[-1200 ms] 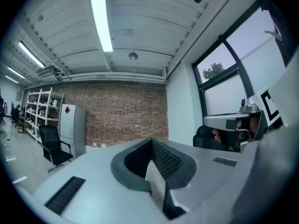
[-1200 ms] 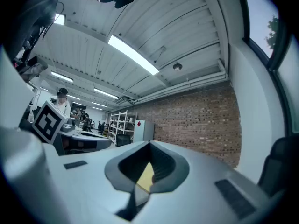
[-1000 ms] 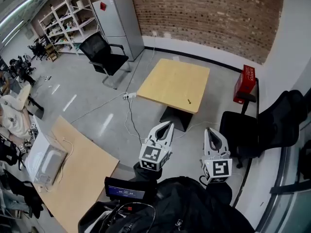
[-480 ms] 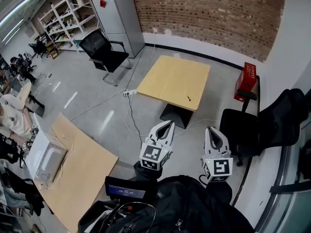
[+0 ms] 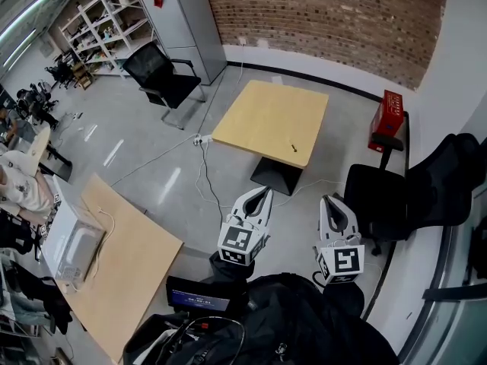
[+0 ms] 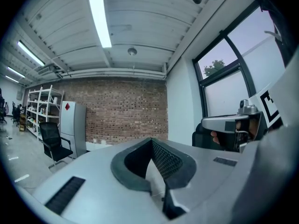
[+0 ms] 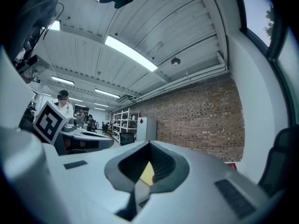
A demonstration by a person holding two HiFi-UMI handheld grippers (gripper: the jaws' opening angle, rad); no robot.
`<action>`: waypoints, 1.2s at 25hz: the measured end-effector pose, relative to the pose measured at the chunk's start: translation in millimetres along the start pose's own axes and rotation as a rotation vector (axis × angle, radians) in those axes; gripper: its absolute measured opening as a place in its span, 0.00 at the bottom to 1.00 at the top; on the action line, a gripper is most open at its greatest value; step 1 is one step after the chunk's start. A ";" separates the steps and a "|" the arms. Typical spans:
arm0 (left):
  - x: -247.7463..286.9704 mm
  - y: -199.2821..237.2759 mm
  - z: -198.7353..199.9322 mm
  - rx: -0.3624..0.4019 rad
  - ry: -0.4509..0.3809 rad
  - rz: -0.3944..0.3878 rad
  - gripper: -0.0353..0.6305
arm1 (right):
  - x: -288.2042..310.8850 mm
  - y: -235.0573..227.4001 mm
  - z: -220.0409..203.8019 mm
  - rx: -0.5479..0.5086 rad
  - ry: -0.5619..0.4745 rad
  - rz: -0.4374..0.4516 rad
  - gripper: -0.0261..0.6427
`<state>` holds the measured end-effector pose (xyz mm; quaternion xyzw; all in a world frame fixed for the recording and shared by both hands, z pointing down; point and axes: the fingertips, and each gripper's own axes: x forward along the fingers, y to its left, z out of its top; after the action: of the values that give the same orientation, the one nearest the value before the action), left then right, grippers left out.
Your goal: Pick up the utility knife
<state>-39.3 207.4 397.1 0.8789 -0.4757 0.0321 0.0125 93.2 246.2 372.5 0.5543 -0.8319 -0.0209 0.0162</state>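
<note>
Jaws are sitting together, empty, on left gripper point(image 5: 265, 193) and right gripper point(image 5: 329, 202). utility knife point(image 5: 294, 147) is lying on far table point(image 5: 251, 120): probably light, rigid; mid-handle grip looking best.

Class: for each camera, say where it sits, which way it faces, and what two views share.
Head view: on the head, looking steeply down at the table; left gripper and right gripper show.
Left gripper view: on that gripper, facing along its fingers toward the brick wall.
Right gripper view: likewise; both share the wall.
</note>
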 end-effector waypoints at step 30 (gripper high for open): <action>82.6 38.2 -36.4 -0.079 0.052 -0.004 0.06 | 81.3 -32.9 -32.6 0.039 0.057 0.044 0.05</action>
<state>-27.9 119.4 438.7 0.8775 -0.4745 0.0363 0.0597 93.9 157.9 403.6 0.5365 -0.8433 0.0116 0.0295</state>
